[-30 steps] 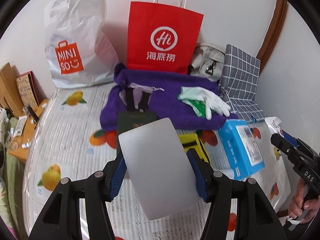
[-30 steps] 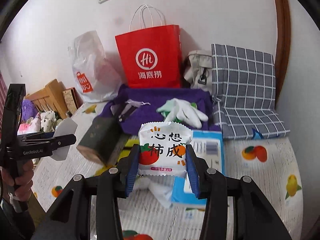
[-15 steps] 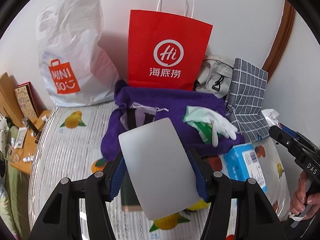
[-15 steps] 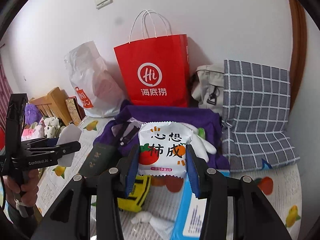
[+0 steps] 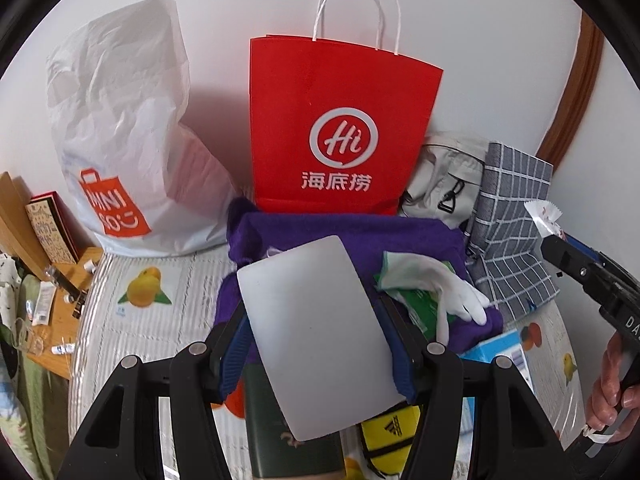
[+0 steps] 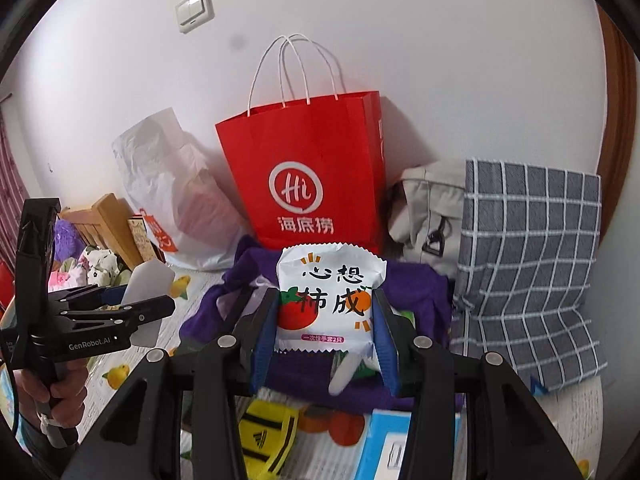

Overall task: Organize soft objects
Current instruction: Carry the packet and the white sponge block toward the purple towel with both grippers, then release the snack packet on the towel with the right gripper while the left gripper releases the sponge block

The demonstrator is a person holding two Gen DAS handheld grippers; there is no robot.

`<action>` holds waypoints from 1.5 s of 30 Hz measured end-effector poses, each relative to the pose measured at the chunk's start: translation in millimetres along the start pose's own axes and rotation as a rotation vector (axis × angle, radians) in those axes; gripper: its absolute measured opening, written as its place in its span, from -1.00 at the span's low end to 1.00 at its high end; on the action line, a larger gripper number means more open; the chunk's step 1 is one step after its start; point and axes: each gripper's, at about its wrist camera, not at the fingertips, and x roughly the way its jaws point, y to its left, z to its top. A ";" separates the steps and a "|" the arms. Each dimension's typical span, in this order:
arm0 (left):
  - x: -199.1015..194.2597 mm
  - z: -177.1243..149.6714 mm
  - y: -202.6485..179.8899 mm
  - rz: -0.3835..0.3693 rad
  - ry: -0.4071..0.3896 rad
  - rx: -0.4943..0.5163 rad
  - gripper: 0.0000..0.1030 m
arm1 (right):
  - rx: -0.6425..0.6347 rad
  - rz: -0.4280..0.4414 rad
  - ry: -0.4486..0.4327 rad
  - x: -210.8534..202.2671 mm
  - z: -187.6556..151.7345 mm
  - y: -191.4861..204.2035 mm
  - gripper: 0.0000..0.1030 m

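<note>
My left gripper (image 5: 316,344) is shut on a plain white-grey soft packet (image 5: 312,332), held tilted above the bed. My right gripper (image 6: 324,336) is shut on a white snack-style packet (image 6: 330,300) printed with tomatoes and black characters. Ahead of both, a red paper bag (image 5: 340,128) with white handles stands against the wall, its mouth upward. A purple towel (image 5: 400,236) lies in front of it with white gloves (image 5: 452,292) and a green packet on top. The right gripper also shows at the right edge of the left wrist view (image 5: 560,240), the left gripper at the left of the right wrist view (image 6: 160,304).
A white plastic shopping bag (image 5: 128,152) leans on the wall left of the red bag. A beige bag (image 6: 428,208) and a grey checked cushion (image 6: 528,264) sit to the right. A yellow pouch (image 6: 268,436), a blue box (image 5: 500,352) and a dark green box (image 5: 292,448) lie on the fruit-print sheet.
Both grippers have carried their packets forward and a little up toward the red bag, which now looms larger. The blue box and yellow pouch have slid lower in both views.
</note>
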 end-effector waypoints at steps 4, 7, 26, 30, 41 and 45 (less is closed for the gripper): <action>11.2 12.7 5.3 0.006 0.006 -0.020 0.12 | 0.015 0.035 -0.008 11.5 9.7 -0.1 -0.14; 26.2 20.0 7.1 0.009 0.018 -0.032 0.13 | 0.020 0.051 0.001 27.9 4.7 -1.0 -0.13; 108.1 25.7 30.3 -0.008 0.133 -0.068 0.13 | -0.067 0.082 0.283 143.4 -43.1 0.3 -0.13; 118.6 24.6 31.5 -0.014 0.154 -0.058 0.14 | -0.080 0.043 0.340 162.0 -55.1 -1.3 -0.13; 148.4 16.0 23.6 -0.046 0.221 -0.046 0.15 | -0.068 0.020 0.406 183.0 -68.5 -8.6 0.05; 151.8 13.2 16.2 -0.066 0.232 -0.027 0.15 | -0.068 0.031 0.382 176.3 -65.1 -8.9 0.30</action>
